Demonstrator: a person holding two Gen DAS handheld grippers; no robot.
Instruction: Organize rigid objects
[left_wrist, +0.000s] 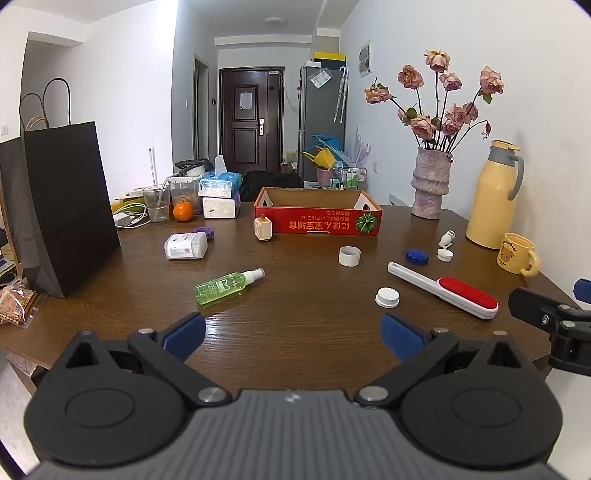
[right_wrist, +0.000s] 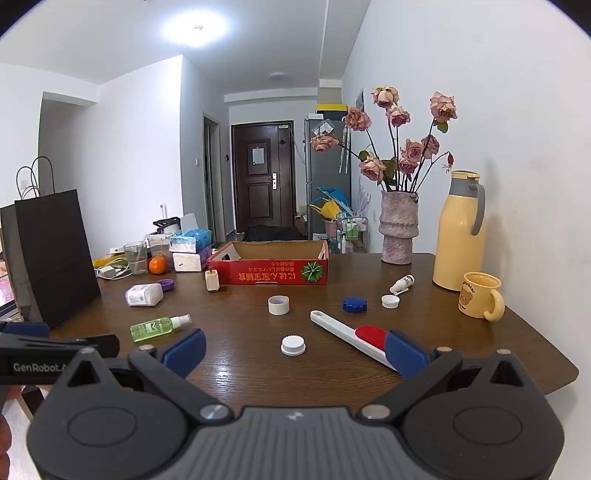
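Note:
A red cardboard box (left_wrist: 317, 221) (right_wrist: 269, 275) stands open at the table's far middle. Loose on the table lie a green spray bottle (left_wrist: 225, 286) (right_wrist: 157, 328), a white lint brush with a red pad (left_wrist: 443, 290) (right_wrist: 351, 338), a white cap (left_wrist: 386, 297) (right_wrist: 293, 345), a grey ring (left_wrist: 349, 256) (right_wrist: 278, 305), a blue cap (left_wrist: 416, 256) (right_wrist: 354, 305), a white jar (left_wrist: 186, 246) (right_wrist: 144, 294) and a small cream block (left_wrist: 263, 228) (right_wrist: 212, 280). My left gripper (left_wrist: 293, 338) is open and empty over the near edge. My right gripper (right_wrist: 295, 352) is open and empty, its right finger in front of the brush.
A black paper bag (left_wrist: 62, 210) stands at the left. A vase of roses (left_wrist: 430, 184), a yellow flask (left_wrist: 493, 195) and a yellow mug (left_wrist: 519, 254) stand at the right. An orange (left_wrist: 183, 211), a cup and tissue boxes sit at the back left.

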